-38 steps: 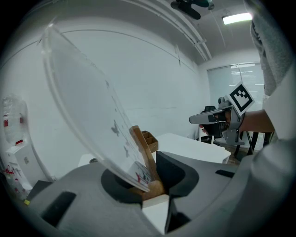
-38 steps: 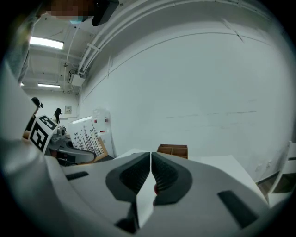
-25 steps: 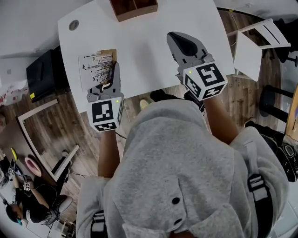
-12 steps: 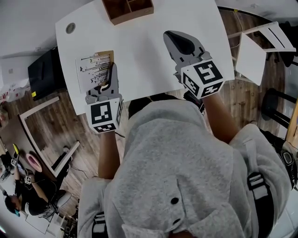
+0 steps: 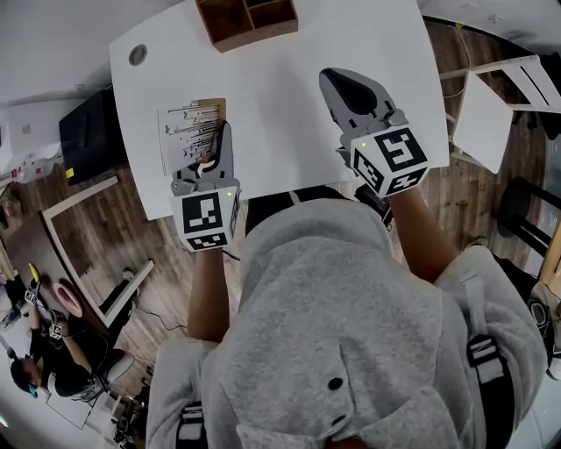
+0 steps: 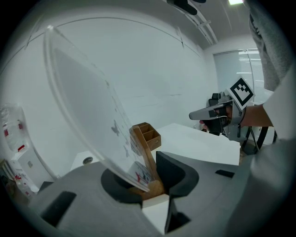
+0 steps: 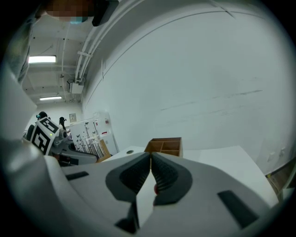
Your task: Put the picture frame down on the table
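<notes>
Jaws of left gripper (image 6: 151,184) clamp picture frame (image 6: 88,111) by its lower edge.

Up top, the wooden organizer (image 5: 246,19) is clipped by the picture's edge. The picture frame (image 5: 186,131) tucks one corner behind the left gripper (image 5: 223,140), its printed drawing too small to make out.

Wooden divided box (image 5: 246,19), white chair (image 5: 480,110)

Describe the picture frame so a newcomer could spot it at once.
Find the white table, then its left edge, where the left gripper clamps the picture frame. It is a clear pane over a white print of thin black lines, unlike the open wooden box at the far edge.
</notes>
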A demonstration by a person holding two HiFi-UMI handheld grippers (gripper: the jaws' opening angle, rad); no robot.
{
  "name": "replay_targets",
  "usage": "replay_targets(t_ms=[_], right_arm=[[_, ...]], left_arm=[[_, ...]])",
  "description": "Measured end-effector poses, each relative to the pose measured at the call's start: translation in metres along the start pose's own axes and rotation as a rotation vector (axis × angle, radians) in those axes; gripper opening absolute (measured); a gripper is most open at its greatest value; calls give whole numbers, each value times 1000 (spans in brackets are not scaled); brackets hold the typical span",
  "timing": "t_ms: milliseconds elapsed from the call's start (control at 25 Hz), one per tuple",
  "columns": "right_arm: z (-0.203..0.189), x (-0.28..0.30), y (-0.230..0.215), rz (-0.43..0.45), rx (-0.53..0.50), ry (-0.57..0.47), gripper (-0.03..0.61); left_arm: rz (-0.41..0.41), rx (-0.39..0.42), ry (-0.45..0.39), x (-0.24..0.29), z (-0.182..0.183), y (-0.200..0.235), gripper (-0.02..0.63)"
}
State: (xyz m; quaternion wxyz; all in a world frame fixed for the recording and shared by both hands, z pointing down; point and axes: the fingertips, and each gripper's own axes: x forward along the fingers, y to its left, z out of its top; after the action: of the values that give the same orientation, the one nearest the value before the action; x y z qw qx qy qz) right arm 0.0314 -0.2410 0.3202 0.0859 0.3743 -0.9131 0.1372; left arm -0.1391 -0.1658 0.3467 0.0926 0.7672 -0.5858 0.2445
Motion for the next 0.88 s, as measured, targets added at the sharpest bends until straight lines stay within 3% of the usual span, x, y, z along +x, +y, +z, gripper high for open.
replay_targets(t_ms=[480,880], right_arm=[[-32,19,-4,-15,-6,71,28],[-58,39,-7,-19,54,129,28]], left_arm=[[-20,-16,37,33,-28,13,107],[-22,-49,70,56,-60,30,107]])
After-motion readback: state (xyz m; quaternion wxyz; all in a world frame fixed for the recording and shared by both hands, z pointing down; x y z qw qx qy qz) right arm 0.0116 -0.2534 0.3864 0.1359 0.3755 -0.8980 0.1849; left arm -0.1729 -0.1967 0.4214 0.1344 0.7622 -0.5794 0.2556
